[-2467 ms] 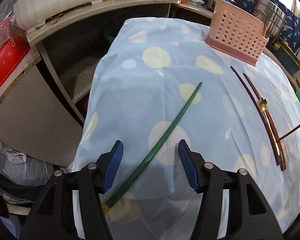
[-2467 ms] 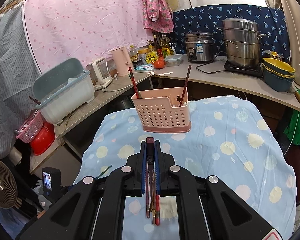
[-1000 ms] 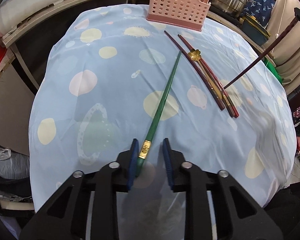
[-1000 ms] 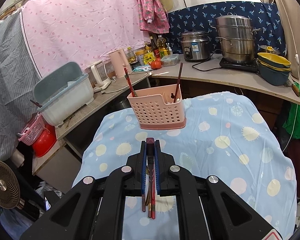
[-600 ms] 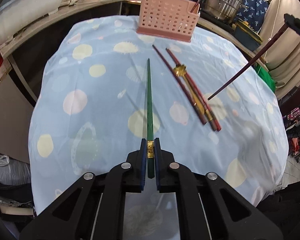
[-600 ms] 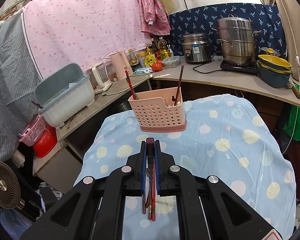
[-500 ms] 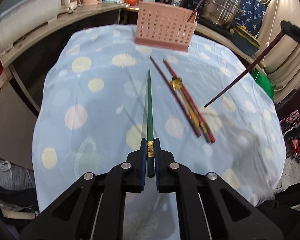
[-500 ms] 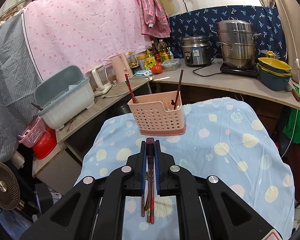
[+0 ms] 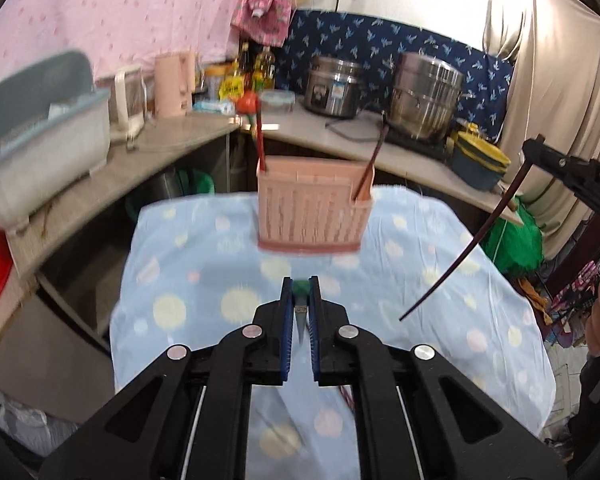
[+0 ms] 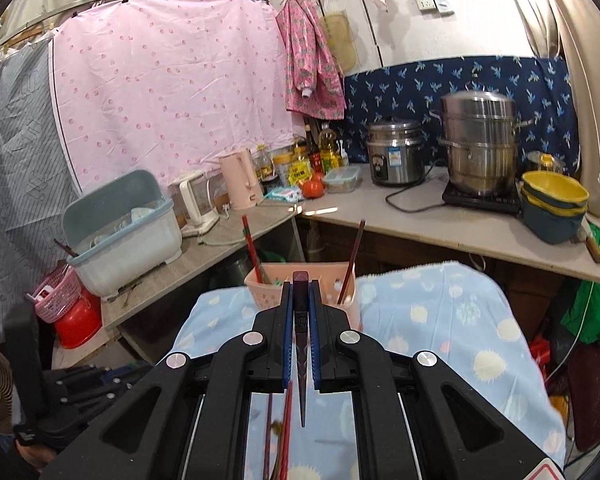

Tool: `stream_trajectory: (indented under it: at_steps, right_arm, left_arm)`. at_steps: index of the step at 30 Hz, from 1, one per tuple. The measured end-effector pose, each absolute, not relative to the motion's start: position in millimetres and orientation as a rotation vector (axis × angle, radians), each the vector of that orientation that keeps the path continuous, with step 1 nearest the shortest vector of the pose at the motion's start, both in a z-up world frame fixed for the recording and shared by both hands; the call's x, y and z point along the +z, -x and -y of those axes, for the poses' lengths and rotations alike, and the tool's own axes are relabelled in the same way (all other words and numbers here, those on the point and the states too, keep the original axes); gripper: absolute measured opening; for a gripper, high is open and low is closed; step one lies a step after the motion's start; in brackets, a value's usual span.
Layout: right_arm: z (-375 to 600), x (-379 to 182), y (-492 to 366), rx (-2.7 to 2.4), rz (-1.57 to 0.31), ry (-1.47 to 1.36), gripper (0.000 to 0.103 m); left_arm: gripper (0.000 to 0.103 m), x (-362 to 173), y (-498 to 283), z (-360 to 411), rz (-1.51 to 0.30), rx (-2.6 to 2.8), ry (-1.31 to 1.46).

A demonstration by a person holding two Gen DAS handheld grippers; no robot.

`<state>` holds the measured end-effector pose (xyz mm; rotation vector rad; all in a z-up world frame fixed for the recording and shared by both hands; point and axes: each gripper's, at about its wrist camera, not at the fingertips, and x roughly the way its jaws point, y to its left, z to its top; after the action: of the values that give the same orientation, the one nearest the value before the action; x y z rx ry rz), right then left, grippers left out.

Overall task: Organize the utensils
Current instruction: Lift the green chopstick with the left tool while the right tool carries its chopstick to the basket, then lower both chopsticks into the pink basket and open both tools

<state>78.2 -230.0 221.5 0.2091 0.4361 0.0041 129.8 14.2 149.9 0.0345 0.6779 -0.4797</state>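
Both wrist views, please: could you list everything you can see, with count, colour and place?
caddy: one, pink, far end of the table
chopsticks in caddy: two, red at left, brown at right
green chopstick: one, in the left gripper
dark chopstick: one, in the right gripper
chopsticks on cloth: a few, reddish, under the right gripper
tablecloth: one, blue with pale dots
cookers: two, steel, on the counter
bowls: stacked, yellow and dark blue
dish bin: one, grey-blue, left shelf
left gripper: black, shut
right gripper: black, shut
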Motion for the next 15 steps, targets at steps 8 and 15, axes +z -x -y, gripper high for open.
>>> stream_trajectory:
  at_steps: [8, 15]
  right_arm:
    - [242, 257, -140, 0.001, -0.381, -0.196, 0.007]
    - [248, 283, -200, 0.004, -0.322, -0.213, 0.007]
  left_arm:
    - [0.007, 221, -191, 19, -0.537, -0.471, -0.057]
    - [0.007, 276, -247, 47, -0.42, -0.466, -0.035]
